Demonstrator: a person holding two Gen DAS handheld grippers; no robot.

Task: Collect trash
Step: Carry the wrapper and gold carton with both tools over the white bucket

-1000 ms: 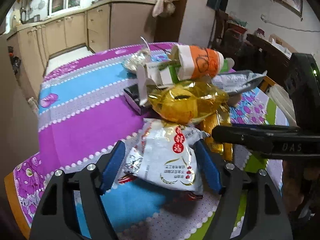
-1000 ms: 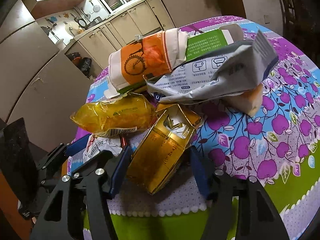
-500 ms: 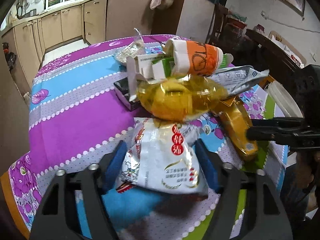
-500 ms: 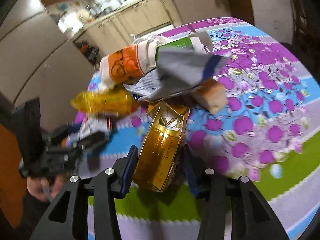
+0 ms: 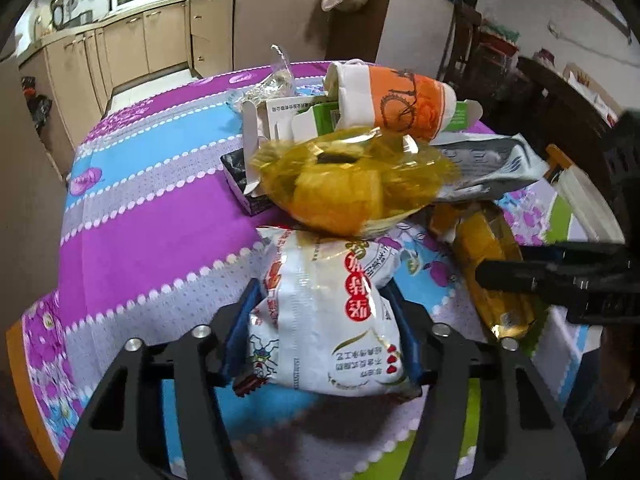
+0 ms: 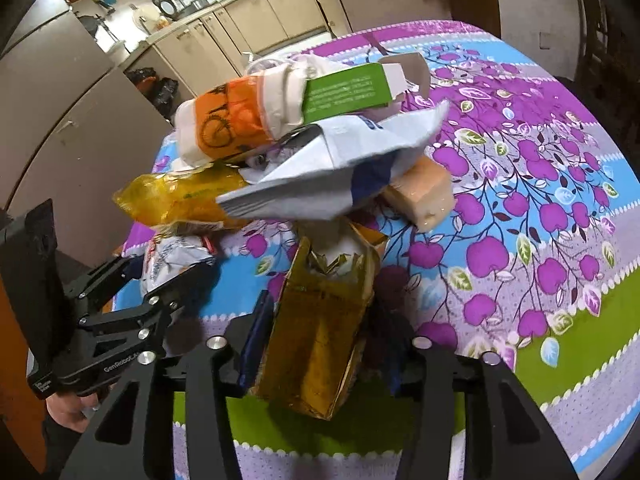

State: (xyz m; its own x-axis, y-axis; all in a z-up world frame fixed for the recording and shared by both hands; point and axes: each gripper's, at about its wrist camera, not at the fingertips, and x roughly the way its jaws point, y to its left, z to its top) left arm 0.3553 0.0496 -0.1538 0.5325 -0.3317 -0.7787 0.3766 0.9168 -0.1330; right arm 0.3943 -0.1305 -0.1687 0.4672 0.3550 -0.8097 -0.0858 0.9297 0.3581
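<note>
On the floral tablecloth [image 6: 520, 208] a loose trash heap [image 5: 360, 168] is stacked; it could be toppled if either packet is dragged out. The white snack bag [image 5: 328, 320] is being clamped by the closing left gripper [image 5: 320, 340], the gold pouch [image 6: 320, 340] by the closing right gripper [image 6: 320, 344], and crinkly film may slip

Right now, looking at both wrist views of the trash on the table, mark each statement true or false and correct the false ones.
1. The left gripper has a white snack bag between its fingers. True.
2. The right gripper is closing around a glass bottle. False: a gold packet.
3. The orange paper cup lies on its side. True.
4. The tablecloth is plain white. False: purple, blue and green, patterned.
</note>
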